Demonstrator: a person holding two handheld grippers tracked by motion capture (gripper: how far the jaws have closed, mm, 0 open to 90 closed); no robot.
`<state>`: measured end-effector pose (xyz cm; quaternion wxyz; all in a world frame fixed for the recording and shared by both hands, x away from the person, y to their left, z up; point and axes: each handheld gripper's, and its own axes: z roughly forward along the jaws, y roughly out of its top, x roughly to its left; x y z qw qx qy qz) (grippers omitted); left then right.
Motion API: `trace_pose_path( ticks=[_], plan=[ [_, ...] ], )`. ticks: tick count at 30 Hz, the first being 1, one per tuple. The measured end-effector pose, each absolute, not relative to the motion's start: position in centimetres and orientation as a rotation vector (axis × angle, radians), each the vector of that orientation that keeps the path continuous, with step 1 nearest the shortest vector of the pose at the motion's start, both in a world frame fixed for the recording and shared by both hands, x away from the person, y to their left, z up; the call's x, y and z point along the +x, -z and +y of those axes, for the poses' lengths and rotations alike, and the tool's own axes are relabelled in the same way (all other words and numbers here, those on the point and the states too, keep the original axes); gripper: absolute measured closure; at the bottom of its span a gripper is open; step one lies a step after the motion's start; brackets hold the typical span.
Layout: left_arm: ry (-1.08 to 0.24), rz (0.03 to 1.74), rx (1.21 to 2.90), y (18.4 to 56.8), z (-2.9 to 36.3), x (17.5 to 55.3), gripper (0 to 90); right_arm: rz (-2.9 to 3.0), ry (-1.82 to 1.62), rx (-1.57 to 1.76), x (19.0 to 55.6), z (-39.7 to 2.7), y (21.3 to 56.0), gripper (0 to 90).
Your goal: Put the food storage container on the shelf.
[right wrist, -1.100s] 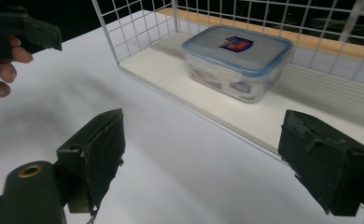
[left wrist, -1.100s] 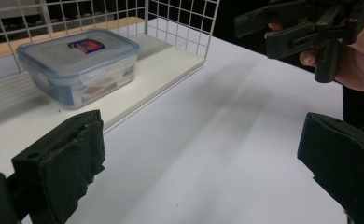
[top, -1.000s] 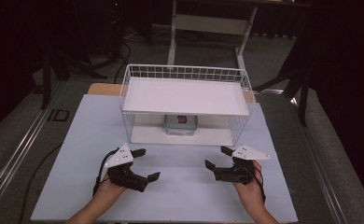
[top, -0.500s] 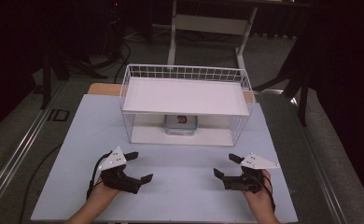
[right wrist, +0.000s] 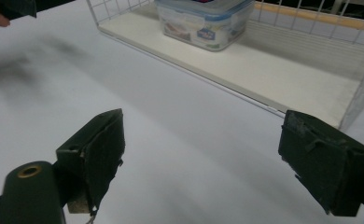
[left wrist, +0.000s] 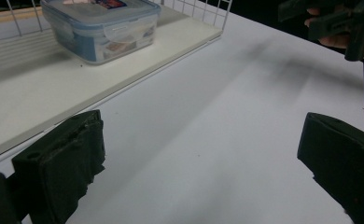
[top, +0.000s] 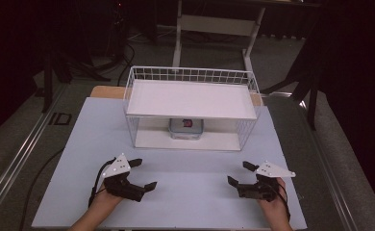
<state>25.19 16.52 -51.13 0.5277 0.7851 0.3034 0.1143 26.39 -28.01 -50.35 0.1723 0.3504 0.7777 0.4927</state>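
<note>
A clear plastic lidded box (top: pixel 186 128) (left wrist: pixel 101 28) (right wrist: pixel 204 21) with a blue-trimmed lid sits on the lower shelf of a white wire rack (top: pixel 191 108). My left gripper (top: pixel 143 174) (left wrist: pixel 203 163) hovers low over the white table at the near left, jaws wide open and empty. My right gripper (top: pixel 239 173) (right wrist: pixel 203 156) is at the near right, also open and empty. Both stand well short of the rack. The right gripper's jaws appear at the top right of the left gripper view, and a fingertip at the top left of the right gripper view.
The rack has a flat white top board (top: pixel 190 98) and a wire rim. The white table (top: pixel 190 173) spreads between the two grippers and in front of the rack. A table frame (top: pixel 219 24) and dark floor lie beyond the far edge.
Both grippers have drawn back toward the near edge and spread farther apart, the left going left and the right going right. Both stayed open.
</note>
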Motion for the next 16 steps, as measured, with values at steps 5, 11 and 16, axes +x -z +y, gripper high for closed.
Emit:
trace_pose_path(
  ticks=[5, 11, 16],
  plan=[
    [-0.272, 0.712, 1.871, 51.0, 16.3, 25.1, 1.8, 2.182, -1.394, 1.038, 26.8, -28.9, 50.5, 14.5],
    [-0.269, 0.682, 1.898, 50.9, 15.7, 24.9, 1.8, 2.185, -1.402, 1.047, 27.1, -29.2, 50.6, 14.6],
    [-0.271, 0.684, 1.894, 50.8, 15.8, 25.0, 1.8, 2.18, -1.416, 1.06, 27.3, -29.3, 50.7, 14.6]
  ],
)
